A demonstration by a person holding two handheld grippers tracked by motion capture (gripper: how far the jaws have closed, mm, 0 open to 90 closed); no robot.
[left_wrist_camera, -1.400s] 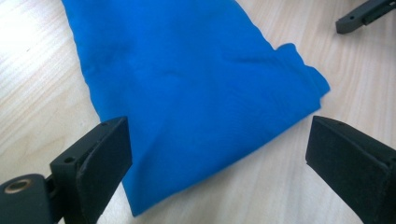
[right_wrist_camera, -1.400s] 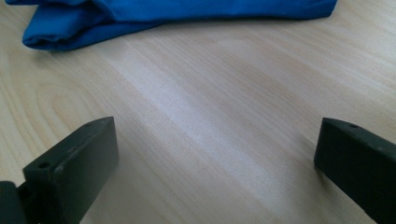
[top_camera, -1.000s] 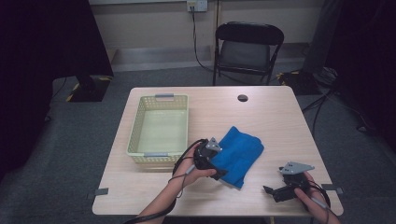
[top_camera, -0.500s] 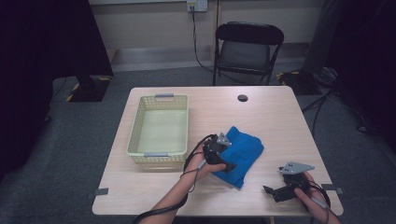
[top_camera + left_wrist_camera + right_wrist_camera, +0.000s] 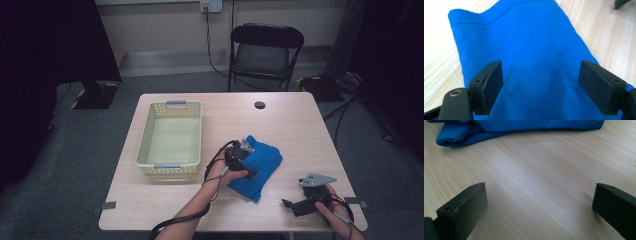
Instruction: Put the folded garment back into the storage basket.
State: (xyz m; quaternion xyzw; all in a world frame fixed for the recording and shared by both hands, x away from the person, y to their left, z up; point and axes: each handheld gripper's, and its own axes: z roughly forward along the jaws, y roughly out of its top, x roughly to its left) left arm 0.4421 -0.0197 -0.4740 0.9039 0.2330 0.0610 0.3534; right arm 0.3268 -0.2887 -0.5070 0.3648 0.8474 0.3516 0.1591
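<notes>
A folded blue cloth [image 5: 260, 165] lies on the wooden table [image 5: 280, 120], right of the basket. My left gripper [image 5: 246, 162] hovers over the cloth's left part. In the left gripper view its jaws stand wide apart, open, above the blue cloth [image 5: 529, 50], with nothing between them. My right gripper [image 5: 290, 204] rests near the table's front right edge, pointing left. It is open; in the right gripper view bare wood lies between its jaws and the blue cloth [image 5: 499, 128] lies farther off.
A pale yellow plastic basket [image 5: 171, 167] stands empty on the table's left half. A small dark round hole [image 5: 259, 105] marks the table's far side. A black folding chair [image 5: 265, 47] stands behind the table. A cable trails from the left gripper along the forearm.
My left gripper has moved up and to the right, from the cloth's left edge onto the cloth. The right gripper has stayed in place.
</notes>
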